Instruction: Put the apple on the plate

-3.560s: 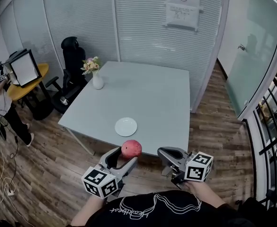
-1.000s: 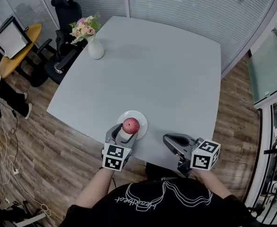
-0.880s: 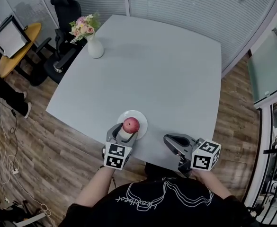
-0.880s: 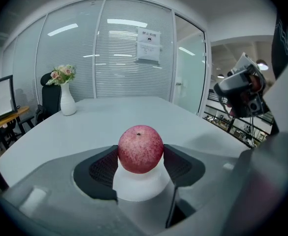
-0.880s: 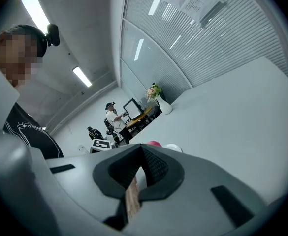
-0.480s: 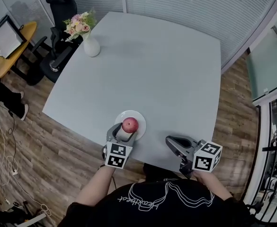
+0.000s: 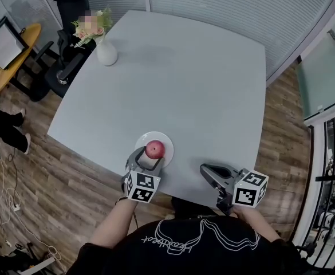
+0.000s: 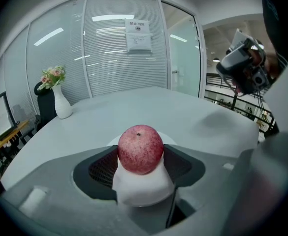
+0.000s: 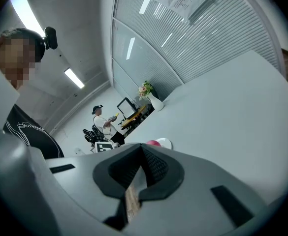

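A red apple (image 7: 154, 149) is clamped between the jaws of my left gripper (image 7: 150, 153), which is shut on it. The apple sits over the small white plate (image 7: 165, 140) near the front edge of the grey table (image 7: 201, 85). I cannot tell whether it touches the plate. In the left gripper view the apple (image 8: 140, 149) fills the gap between the dark pads, with the plate (image 8: 143, 188) showing white beneath it. My right gripper (image 7: 206, 169) hovers at the table's front edge to the right of the plate, jaws together and holding nothing. The right gripper view shows the apple (image 9: 152, 143) and plate (image 9: 165, 143) at a distance.
A white vase with flowers (image 7: 105, 50) stands at the table's far left corner. A black office chair (image 7: 70, 4) and a yellow round table (image 7: 10, 50) are on the wooden floor to the left. Another person (image 9: 102, 122) stands there. Glass walls are behind the table.
My left gripper carried the apple from in front of the table edge to over the plate. In the last second it hardly moved. The right gripper stayed in place.
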{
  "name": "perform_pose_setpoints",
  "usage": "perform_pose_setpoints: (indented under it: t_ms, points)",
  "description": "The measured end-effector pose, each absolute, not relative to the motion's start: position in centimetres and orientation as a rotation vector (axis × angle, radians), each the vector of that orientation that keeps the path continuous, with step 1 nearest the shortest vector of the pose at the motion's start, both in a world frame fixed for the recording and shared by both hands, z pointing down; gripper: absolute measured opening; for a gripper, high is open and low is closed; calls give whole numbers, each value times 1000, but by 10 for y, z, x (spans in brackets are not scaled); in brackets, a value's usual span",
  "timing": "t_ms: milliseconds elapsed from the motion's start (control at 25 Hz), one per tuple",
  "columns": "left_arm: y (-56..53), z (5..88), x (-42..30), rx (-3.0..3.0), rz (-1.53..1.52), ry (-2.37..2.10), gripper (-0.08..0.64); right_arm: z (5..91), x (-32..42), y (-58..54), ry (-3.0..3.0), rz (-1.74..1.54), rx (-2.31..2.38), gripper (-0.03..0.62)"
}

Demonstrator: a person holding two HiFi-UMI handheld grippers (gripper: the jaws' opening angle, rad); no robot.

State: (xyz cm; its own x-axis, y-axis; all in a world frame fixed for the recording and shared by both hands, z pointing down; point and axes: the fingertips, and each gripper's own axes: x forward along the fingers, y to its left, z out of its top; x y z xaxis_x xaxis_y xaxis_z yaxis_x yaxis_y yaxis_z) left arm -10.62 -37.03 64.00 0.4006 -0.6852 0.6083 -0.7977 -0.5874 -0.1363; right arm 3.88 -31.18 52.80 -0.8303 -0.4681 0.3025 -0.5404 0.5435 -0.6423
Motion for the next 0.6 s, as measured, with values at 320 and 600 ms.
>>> perform_pose_setpoints:
  t_ms: [320,600]
  points:
    - [-368,641,-104,2492,960,-1326,297,526,36,-302,-2691,1156,843,9]
    - [-365,627,-100,2487,837,-1294,325,524,39,-295,-2705,1180,854,9]
